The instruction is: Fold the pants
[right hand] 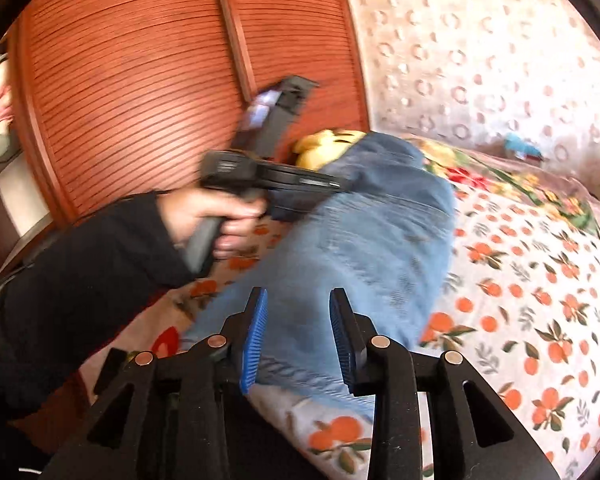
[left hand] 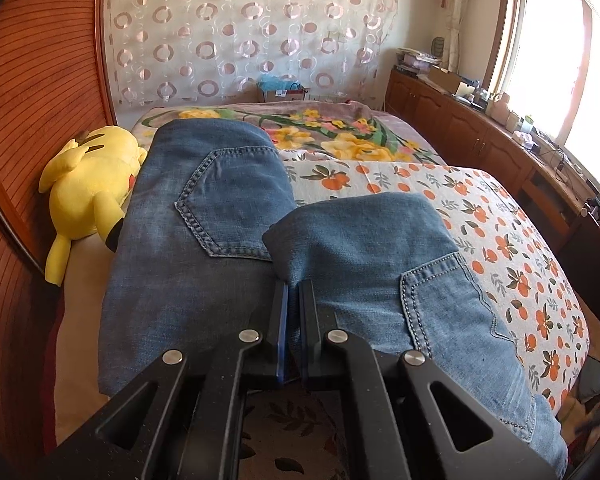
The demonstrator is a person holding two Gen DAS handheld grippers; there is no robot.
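Note:
Blue denim pants (left hand: 204,280) lie folded over on the bed, two back pockets facing up. My left gripper (left hand: 294,286) is shut on a fold of the denim at the middle of the pants, with cloth showing in the narrow slit between its fingers. In the right wrist view the pants (right hand: 360,248) run away from me, and a hand (right hand: 204,216) in a black sleeve holds the left gripper (right hand: 340,186) with its tip in the denim. My right gripper (right hand: 298,296) is open over the near end of the pants, its blue pads apart and pressing nothing.
The bed has an orange-print sheet (left hand: 500,240) and a floral blanket (left hand: 340,136) at the far end. A yellow plush toy (left hand: 88,184) lies beside the pants against the wooden sliding door (left hand: 32,80). A low wooden cabinet (left hand: 480,136) with clutter runs under the window.

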